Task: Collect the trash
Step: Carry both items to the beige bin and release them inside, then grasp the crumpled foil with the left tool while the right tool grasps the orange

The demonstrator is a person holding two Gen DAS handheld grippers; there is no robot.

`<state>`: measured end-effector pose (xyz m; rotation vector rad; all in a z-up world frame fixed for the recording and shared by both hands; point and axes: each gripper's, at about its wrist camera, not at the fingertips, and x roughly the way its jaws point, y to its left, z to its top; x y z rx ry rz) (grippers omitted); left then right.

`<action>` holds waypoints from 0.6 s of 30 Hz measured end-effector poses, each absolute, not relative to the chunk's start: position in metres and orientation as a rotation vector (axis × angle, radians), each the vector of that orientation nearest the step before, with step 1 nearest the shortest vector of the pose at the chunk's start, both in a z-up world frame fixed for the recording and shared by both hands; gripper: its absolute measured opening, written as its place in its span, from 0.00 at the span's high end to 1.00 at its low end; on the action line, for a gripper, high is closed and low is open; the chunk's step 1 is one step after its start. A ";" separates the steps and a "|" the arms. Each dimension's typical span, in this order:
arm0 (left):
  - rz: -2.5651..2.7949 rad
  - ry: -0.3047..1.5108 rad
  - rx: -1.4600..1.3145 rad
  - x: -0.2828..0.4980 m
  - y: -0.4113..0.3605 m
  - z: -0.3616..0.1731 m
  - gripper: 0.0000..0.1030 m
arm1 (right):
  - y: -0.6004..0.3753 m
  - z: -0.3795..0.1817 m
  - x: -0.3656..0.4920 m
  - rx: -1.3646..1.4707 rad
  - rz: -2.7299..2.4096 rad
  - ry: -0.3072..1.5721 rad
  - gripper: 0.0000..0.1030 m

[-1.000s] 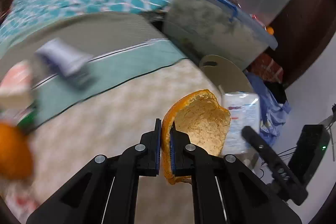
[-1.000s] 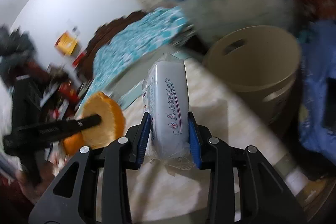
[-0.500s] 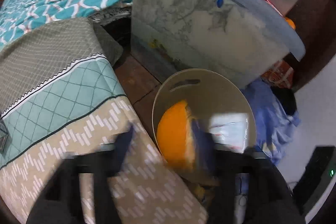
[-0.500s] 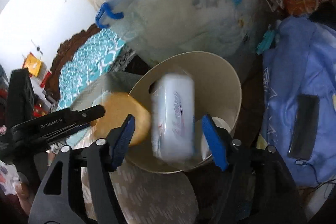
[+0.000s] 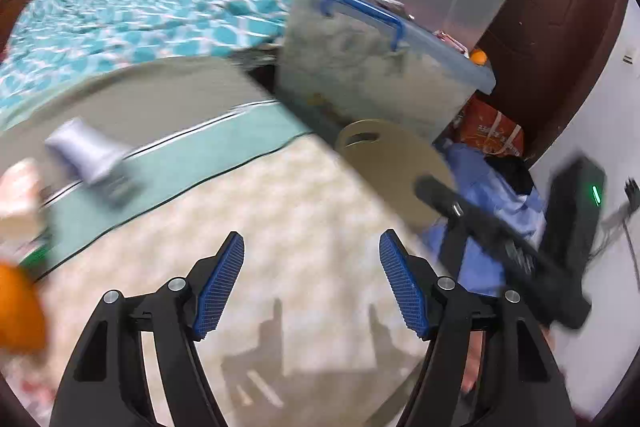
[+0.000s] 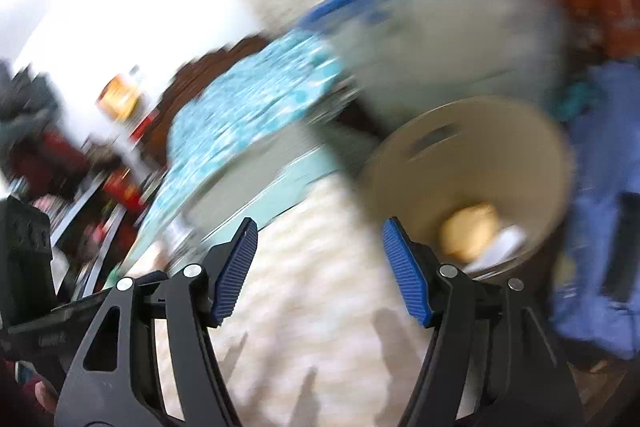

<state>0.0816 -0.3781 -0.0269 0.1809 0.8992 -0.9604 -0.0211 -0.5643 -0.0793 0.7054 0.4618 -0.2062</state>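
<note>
Both claws gape wide and empty, left claw [image 5: 311,281] and right claw [image 6: 319,269], beside the round beige plastic bin [image 6: 532,155], peel [image 6: 470,231] already inside; presumably freed for more trash.

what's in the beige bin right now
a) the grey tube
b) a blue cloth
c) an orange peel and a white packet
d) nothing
c: the right wrist view shows the orange peel and a white packet lying at the bottom of the beige bin, though blurred.
</note>
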 end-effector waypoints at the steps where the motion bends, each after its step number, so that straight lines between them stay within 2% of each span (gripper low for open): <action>1: -0.925 0.885 0.177 0.082 -0.340 -0.026 0.36 | -0.549 -0.078 -0.010 0.694 -0.162 0.480 0.36; 6: -0.711 0.841 0.116 0.093 -0.199 -0.026 0.36 | -0.451 -0.073 0.050 0.601 0.071 0.589 0.36; 10: -0.538 0.886 -0.013 0.106 -0.118 -0.039 0.36 | -0.376 -0.069 0.095 0.511 0.217 0.671 0.32; 12: -0.511 0.907 -0.088 0.110 -0.100 -0.047 0.35 | -0.353 -0.069 0.118 0.510 0.265 0.702 0.23; 14: -0.486 0.907 -0.116 0.114 -0.096 -0.052 0.31 | -0.341 -0.074 0.139 0.547 0.272 0.740 0.23; 18: -0.486 0.934 -0.074 0.125 -0.116 -0.070 0.30 | -0.341 -0.096 0.173 0.670 0.268 0.817 0.23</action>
